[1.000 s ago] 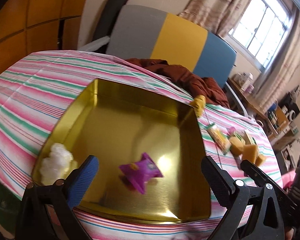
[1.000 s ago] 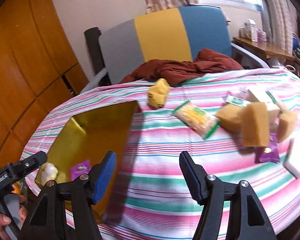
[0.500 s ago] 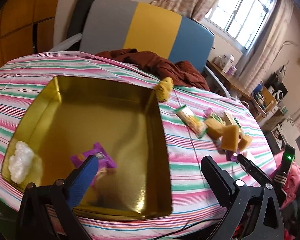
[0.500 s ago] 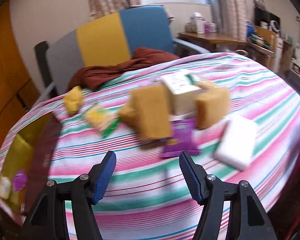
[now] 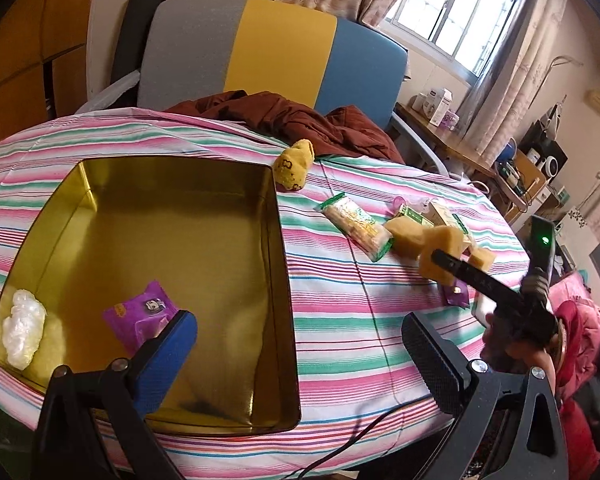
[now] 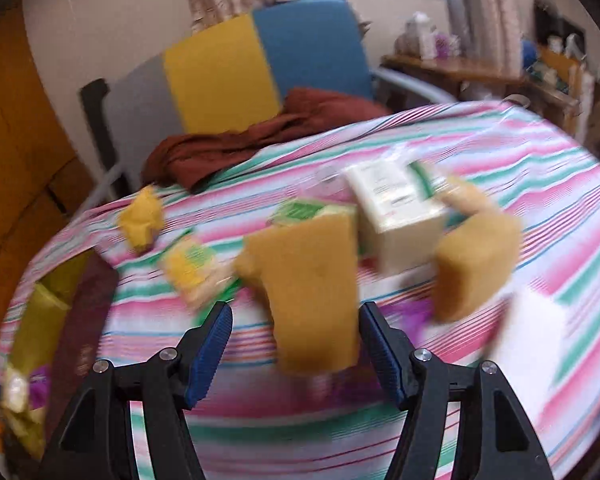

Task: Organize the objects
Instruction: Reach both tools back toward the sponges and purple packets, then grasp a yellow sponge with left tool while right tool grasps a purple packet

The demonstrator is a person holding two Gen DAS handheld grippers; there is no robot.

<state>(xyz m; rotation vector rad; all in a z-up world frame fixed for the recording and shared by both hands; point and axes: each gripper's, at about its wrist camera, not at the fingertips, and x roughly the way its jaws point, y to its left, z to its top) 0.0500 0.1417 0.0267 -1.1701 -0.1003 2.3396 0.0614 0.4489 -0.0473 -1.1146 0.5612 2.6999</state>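
Note:
A gold tin tray lies on the striped table and holds a purple packet and a white fluffy lump. My left gripper is open and empty above the tray's near right corner. My right gripper is open, its jaws on either side of a tall yellow sponge without touching it; the view is blurred. The sponge and the right gripper's arm show in the left wrist view. Beside it are another sponge, a white box, a green-yellow snack pack and a yellow sock.
A purple packet lies under the sponges. A white block sits at the right. A brown cloth hangs off the table's far edge before a grey, yellow and blue chair. A black cable runs over the near table edge.
My right gripper has swung right from the tray and closed in on the tall sponge. My left gripper has drawn back and turned right, away from the purple packet in the tray.

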